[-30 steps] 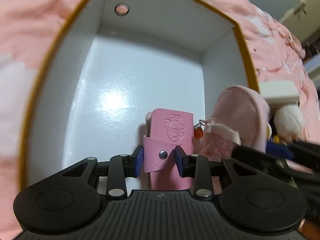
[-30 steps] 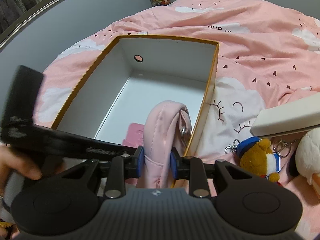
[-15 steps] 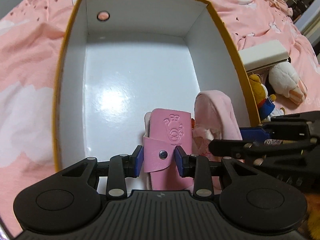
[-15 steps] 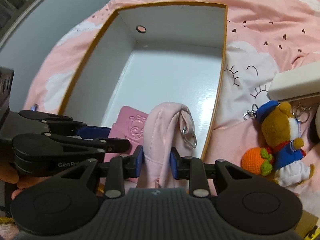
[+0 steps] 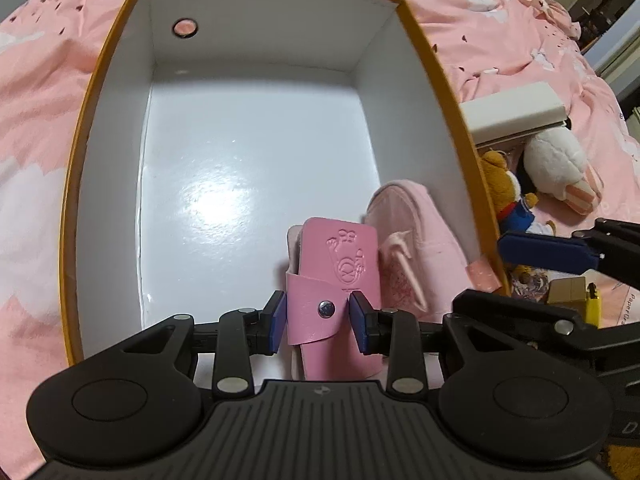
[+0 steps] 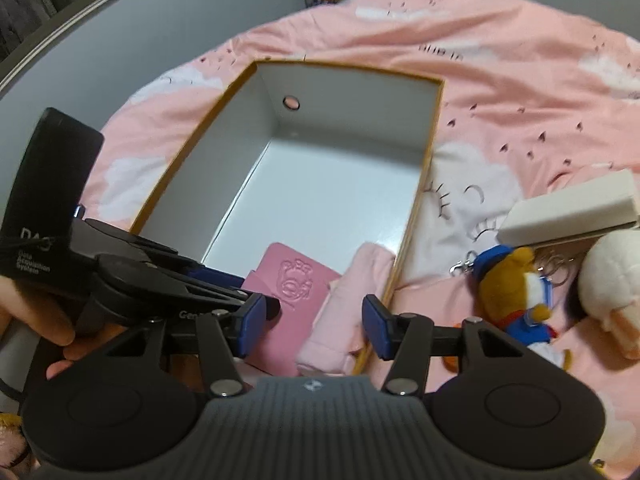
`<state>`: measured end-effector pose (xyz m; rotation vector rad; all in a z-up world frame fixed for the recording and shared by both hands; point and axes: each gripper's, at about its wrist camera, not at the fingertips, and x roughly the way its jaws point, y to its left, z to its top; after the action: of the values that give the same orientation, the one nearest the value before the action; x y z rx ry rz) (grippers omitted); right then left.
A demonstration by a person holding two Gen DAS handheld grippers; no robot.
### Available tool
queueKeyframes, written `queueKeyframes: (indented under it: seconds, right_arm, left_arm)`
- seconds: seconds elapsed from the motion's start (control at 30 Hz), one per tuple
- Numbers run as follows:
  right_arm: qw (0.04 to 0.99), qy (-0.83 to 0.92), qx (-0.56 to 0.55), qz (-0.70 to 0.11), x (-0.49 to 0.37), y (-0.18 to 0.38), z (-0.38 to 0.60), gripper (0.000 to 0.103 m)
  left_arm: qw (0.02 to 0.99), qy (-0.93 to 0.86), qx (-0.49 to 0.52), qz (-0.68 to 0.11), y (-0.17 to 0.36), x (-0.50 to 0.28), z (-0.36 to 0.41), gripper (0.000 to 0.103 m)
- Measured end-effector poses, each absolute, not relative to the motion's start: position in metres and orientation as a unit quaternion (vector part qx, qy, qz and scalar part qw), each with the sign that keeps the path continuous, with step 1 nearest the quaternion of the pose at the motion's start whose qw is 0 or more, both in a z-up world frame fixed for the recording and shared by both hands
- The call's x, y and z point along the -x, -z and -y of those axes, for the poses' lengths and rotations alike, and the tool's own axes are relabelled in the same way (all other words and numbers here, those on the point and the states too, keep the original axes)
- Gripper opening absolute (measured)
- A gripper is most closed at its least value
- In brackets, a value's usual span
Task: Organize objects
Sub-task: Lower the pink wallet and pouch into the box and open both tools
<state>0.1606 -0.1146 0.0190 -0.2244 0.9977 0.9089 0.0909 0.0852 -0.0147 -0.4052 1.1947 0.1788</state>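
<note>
While left gripper [image 5: 318, 322] clamps wallet [image 5: 334, 280] (pink), right gripper [image 6: 312, 330] gapes.

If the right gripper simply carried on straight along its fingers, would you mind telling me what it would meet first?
Most likely the soft pale pink fabric pouch lying between the open right gripper fingers, against the white cardboard box wall; depth is uncertain.

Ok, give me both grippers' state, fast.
Left gripper: shut on the pink leather case.
Right gripper: open, holding nothing; the pink fabric pouch lies in the box.
</note>
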Motion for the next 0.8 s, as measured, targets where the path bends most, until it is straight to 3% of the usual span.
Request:
queueKeyframes:
  seconds: [0.07, 0.17, 0.33, 0.4, 0.57, 0.8]
  right_arm:
    - [0.791, -0.403, 0.115, -0.446, -0.158, -0.021, 0.121, 0.054]
    - [0.798, -0.388, 0.106, -0.449, -0.163, -0.018, 0.130, 0.044]
    - [0.792, -0.387, 0.081, -0.466, -0.170, -0.009, 0.135, 0.040]
    - [0.788, -0.392, 0.072, -0.469, -0.170, -0.006, 0.136, 0.039]
    - [0.783, -0.387, 0.061, -0.484, -0.173, 0.002, 0.142, 0.027]
    - [0.760, -0.387, 0.027, -0.521, -0.178, 0.021, 0.144, 0.027]
  left_arm:
    - [0.805, -0.079, 0.193, -0.555, 0.010, -0.092, -0.083, 0.029]
    - [0.807, -0.065, 0.209, -0.548, 0.006, -0.096, -0.081, 0.029]
    - [0.806, -0.042, 0.239, -0.540, 0.012, -0.102, -0.077, 0.028]
    - [0.794, -0.021, 0.276, -0.541, 0.020, -0.102, -0.078, 0.021]
    - [0.798, -0.038, 0.311, -0.515, 0.028, -0.095, -0.085, 0.024]
    - [0.797, -0.039, 0.335, -0.501, 0.032, -0.096, -0.090, 0.024]
